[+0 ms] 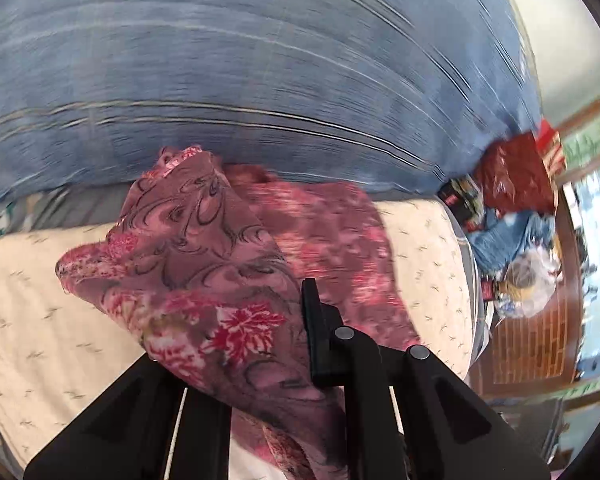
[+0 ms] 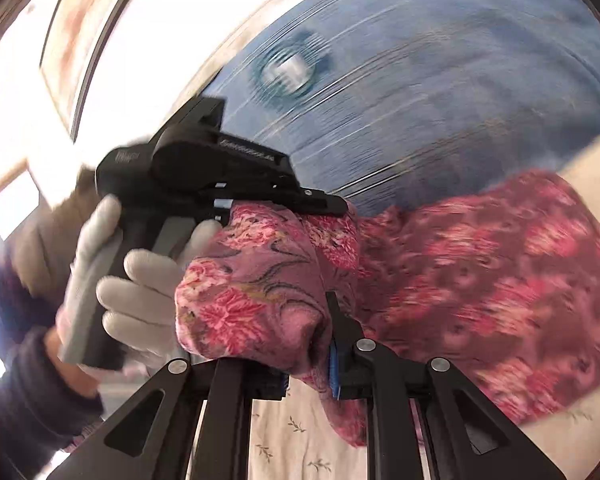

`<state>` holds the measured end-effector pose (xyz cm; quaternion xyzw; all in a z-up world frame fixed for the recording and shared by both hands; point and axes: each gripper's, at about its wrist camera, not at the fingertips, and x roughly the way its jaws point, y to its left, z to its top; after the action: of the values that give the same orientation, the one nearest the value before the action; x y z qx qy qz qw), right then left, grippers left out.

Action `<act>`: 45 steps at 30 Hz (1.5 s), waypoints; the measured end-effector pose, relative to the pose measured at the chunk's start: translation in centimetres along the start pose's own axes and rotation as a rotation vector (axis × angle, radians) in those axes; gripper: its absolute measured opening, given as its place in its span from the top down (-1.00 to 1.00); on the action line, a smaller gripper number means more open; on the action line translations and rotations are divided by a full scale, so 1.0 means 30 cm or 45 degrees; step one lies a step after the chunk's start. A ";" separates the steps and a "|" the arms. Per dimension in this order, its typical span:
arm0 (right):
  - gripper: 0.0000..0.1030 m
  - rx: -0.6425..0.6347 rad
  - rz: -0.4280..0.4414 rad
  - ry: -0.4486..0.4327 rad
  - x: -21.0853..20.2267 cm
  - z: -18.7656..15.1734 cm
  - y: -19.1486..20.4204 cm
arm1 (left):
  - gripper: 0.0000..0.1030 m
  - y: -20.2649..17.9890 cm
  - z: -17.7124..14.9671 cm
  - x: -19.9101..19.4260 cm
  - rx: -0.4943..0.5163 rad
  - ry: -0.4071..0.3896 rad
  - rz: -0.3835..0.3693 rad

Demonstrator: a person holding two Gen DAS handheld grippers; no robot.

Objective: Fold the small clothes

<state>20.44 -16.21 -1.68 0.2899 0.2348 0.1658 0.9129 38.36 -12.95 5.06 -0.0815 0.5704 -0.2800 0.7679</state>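
Note:
A pink and maroon floral garment [image 1: 220, 264] hangs lifted above the cream bedsheet [image 1: 32, 320]. My left gripper [image 1: 300, 340] is shut on one bunched edge of it; only its right finger shows, the cloth hides the other. In the right wrist view my right gripper [image 2: 320, 344] is shut on another bunch of the same garment [image 2: 480, 280]. The left gripper [image 2: 332, 206], held by a gloved hand [image 2: 140, 292], pinches the cloth just above and to the left of it. Both views are motion-blurred.
A blue striped blanket [image 1: 240, 80] covers the bed behind the garment. At the right edge lie a red bag [image 1: 516, 176], blue cloth [image 1: 508, 240] and a plastic bag [image 1: 532, 280] on a red brick-pattern floor [image 1: 536, 344]. A bright window [image 2: 16, 100] shows left.

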 end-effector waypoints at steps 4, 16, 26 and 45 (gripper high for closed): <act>0.72 0.206 0.018 -0.129 -0.097 0.005 -0.136 | 0.80 -0.162 0.028 0.116 0.063 0.045 0.057; 0.72 0.745 -0.041 -0.359 -0.228 -0.025 -0.492 | 0.56 -0.416 0.061 0.366 0.175 0.121 0.232; 0.63 1.037 -0.109 -0.313 -0.226 -0.125 -0.628 | 0.17 -0.217 0.091 0.155 -0.069 -0.056 0.114; -0.23 0.219 -0.388 0.279 0.113 0.406 -0.543 | 0.05 0.128 -0.207 0.186 -0.284 0.026 -0.133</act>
<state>32.38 -32.88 -3.92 0.3082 0.3872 0.0355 0.8682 35.01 -11.49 -3.36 -0.1932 0.6008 -0.2552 0.7325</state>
